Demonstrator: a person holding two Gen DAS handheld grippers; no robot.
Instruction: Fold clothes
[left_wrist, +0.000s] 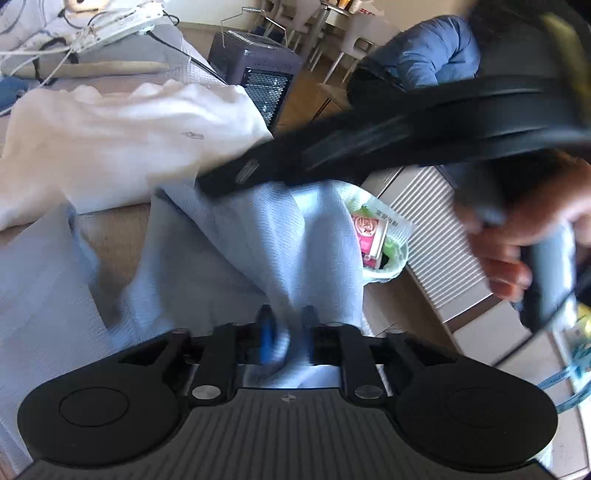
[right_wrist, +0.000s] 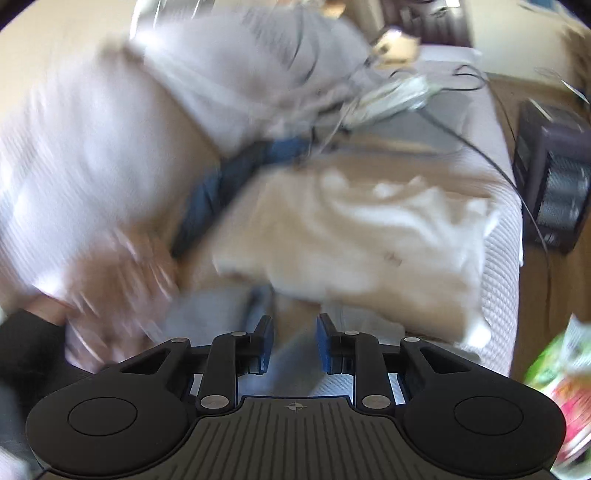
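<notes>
Heater (left_wrist: 255, 70) behind white garment (left_wrist: 122, 140), right tool (left_wrist: 221, 179) crossing blue cloth (left_wrist: 240, 251)

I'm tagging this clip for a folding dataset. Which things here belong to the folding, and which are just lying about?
Belongs to the job:
- light blue cloth, bunched between the left gripper fingers
- white garment on the bed
- right gripper

Just lying about:
- dark heater
- snack packets
- cables
- blue jacket
</notes>
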